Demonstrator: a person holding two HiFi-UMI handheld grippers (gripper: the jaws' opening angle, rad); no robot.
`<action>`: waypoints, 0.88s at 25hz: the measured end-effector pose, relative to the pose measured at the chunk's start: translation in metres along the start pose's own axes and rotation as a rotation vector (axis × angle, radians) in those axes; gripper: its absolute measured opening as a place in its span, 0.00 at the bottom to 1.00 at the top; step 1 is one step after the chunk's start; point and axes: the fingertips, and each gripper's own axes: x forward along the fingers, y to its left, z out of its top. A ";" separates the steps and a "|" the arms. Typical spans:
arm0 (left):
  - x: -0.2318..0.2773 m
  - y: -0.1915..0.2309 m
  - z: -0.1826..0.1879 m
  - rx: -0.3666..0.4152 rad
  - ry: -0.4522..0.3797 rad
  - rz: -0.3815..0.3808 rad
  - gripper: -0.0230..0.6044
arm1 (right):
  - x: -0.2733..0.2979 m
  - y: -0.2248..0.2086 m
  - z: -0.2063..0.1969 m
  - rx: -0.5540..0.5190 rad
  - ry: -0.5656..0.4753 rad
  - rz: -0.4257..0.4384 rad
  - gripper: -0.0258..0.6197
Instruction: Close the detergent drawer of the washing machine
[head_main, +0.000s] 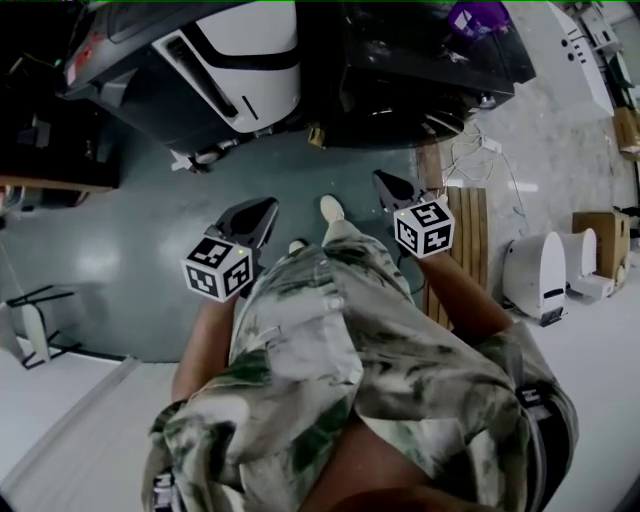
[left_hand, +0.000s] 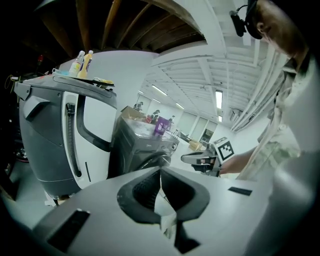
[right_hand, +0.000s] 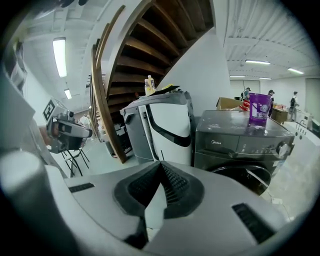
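While the person stands facing the washing machine, the head view shows the left claw and the right claw held out over the floor, both well short of that machine. A purple cup stands on its lid.

In the left gripper view, the left claw has its jaws pressed together with nothing between them. The washing machine stands beyond its tips, beside a grey-and-white machine.

In the right gripper view, the right claw is likewise closed and empty. The washing machine stands ahead and apart from it. The detergent drawer sits at the upper left of the machine's front and looks flush with the panel.
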 end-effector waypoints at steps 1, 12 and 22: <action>-0.003 0.000 -0.001 0.003 -0.003 0.000 0.08 | -0.003 0.006 0.000 -0.005 0.000 0.007 0.08; -0.043 0.007 -0.020 -0.004 -0.030 0.026 0.08 | -0.014 0.057 0.000 -0.037 0.006 0.060 0.07; -0.065 0.013 -0.035 -0.020 -0.031 0.032 0.08 | -0.021 0.083 0.006 -0.052 0.004 0.071 0.07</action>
